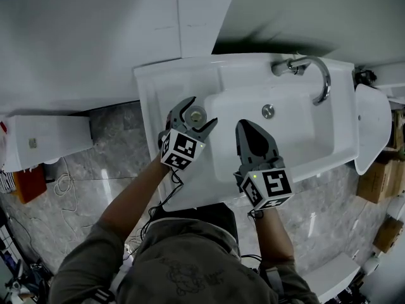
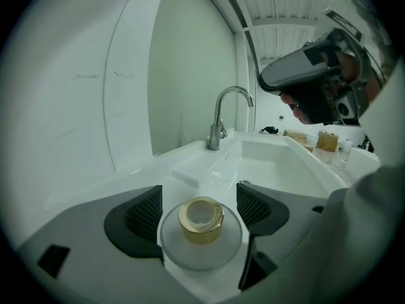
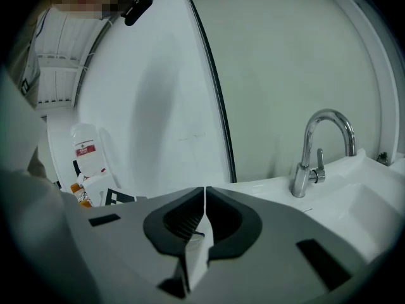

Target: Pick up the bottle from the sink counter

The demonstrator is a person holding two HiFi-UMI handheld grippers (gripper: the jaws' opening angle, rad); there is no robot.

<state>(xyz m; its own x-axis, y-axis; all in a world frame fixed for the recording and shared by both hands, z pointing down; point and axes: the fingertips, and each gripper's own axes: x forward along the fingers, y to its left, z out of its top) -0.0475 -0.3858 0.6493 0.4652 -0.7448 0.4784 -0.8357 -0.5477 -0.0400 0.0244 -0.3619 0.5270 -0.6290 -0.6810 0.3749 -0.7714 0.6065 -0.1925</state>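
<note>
The left gripper (image 1: 193,115) has its jaws spread, one on each side of the bottle (image 1: 197,114). In the left gripper view the ribbed pads (image 2: 143,216) sit just beside the bottle's clear round shoulder. Whether they press on it cannot be told. The gold cap (image 2: 201,220) stands upright between them.

The bottle is on the flat left part of the white table (image 1: 150,87), just beside the left rim of the basin (image 1: 297,135) and nearer the back edge than the front. Bare surface lies between it and the table's left edge, while on the right the surface drops into the basin.

The right gripper (image 1: 247,125) is clenched, its jaws meeting on nothing, and it hangs over the basin's near side, apart from the bottle.

Beyond it are the drain (image 1: 268,111) and, at the back edge, the curved chrome faucet (image 1: 318,76).

The bottle's lower body is hidden by its own shoulder. A clear container with a red label (image 3: 86,148) at the left of the right gripper view is too warped to read.

A white wall (image 1: 95,37) rises behind, and grey marbled floor (image 1: 111,154) surrounds the table.
</note>
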